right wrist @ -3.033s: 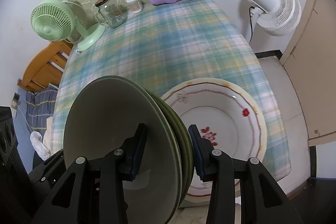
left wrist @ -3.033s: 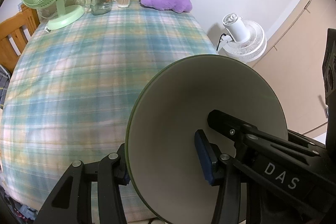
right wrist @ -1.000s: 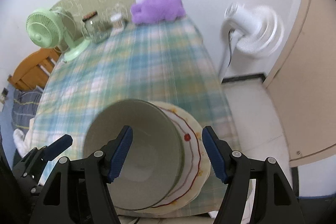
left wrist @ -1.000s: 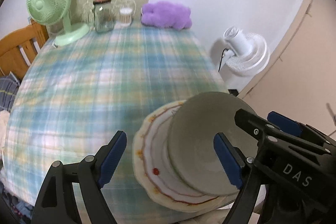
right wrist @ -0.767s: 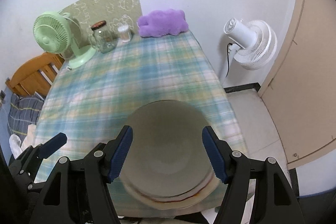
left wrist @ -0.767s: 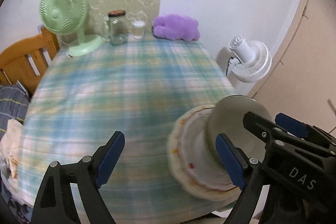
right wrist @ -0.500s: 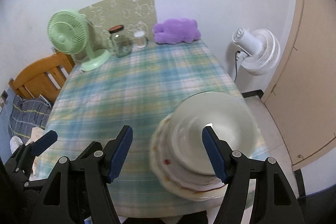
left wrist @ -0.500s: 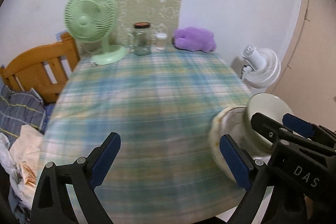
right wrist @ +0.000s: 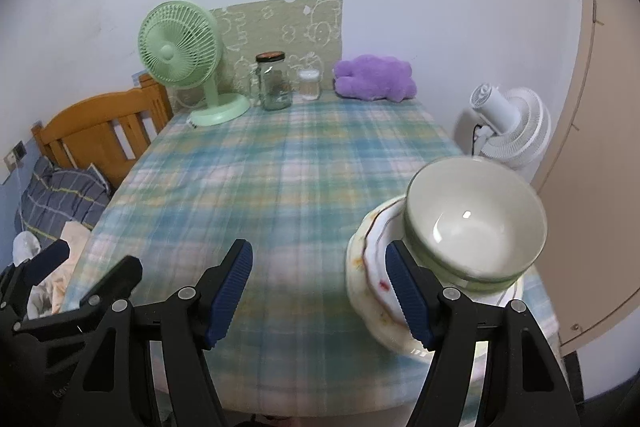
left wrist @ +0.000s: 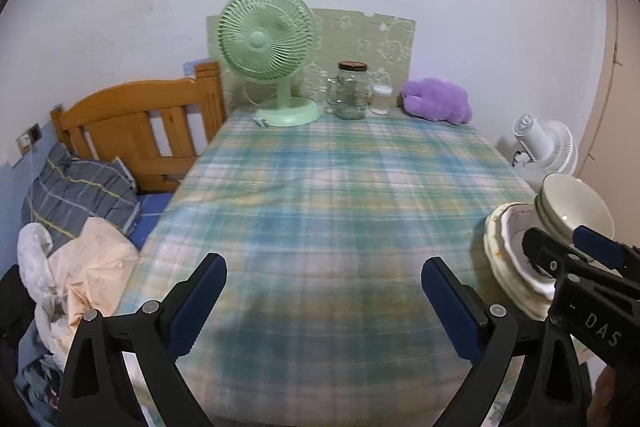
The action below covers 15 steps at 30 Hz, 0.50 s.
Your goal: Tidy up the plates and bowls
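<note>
A stack of pale green bowls (right wrist: pixel 476 223) sits nested in a white plate with a red rim line (right wrist: pixel 368 267) at the near right corner of the plaid table (right wrist: pixel 280 167). My right gripper (right wrist: pixel 320 279) is open just left of the stack, with only tablecloth between its blue pads. Over bare cloth further left, my left gripper (left wrist: pixel 324 291) has nothing between its fingers and its jaws are opening. From the left wrist view the bowls (left wrist: pixel 576 207) and plate (left wrist: pixel 508 255) lie at the far right, behind the right gripper (left wrist: pixel 560 243).
Along the table's far edge stand a green desk fan (left wrist: pixel 266 59), a glass jar (left wrist: pixel 352 91), a small white jar (left wrist: pixel 382 99) and a purple plush (left wrist: pixel 436 101). A white floor fan (right wrist: pixel 508 131) stands off the right side. A wooden bed frame (left wrist: pixel 140 131) with bedding is on the left.
Both grippers have let go of the bowls, drawn back and swung left. The bowls now rest stacked in the plate. The left jaws have widened.
</note>
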Tool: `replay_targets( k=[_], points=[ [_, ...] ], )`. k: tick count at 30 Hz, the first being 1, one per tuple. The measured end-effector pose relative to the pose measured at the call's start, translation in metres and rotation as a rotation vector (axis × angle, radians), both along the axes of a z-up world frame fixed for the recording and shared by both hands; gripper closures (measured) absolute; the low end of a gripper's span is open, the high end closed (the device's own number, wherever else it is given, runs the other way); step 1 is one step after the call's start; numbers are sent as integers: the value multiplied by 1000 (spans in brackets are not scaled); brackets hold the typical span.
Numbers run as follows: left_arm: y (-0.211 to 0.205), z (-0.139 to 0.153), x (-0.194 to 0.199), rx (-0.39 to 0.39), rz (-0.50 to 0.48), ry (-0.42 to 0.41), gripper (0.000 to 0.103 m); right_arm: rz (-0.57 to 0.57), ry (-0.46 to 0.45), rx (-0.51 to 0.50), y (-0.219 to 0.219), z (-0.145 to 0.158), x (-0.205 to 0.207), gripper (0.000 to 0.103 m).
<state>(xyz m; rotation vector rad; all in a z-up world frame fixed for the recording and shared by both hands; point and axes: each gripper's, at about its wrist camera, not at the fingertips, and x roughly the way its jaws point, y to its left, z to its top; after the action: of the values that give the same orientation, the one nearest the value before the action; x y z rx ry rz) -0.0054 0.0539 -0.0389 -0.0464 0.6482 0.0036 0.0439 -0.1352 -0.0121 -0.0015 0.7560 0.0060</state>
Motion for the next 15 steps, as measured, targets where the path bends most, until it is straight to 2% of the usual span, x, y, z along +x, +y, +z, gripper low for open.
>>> replay_targets(
  k=[4, 15],
  points=[
    [-1, -5, -13, 2, 22, -25, 4, -3, -19, -7, 3, -4, -16, 29],
    [-4, -4, -35, 21, -22, -58, 3, -41, -79, 3, -4, -5, -46, 24]
  ],
)
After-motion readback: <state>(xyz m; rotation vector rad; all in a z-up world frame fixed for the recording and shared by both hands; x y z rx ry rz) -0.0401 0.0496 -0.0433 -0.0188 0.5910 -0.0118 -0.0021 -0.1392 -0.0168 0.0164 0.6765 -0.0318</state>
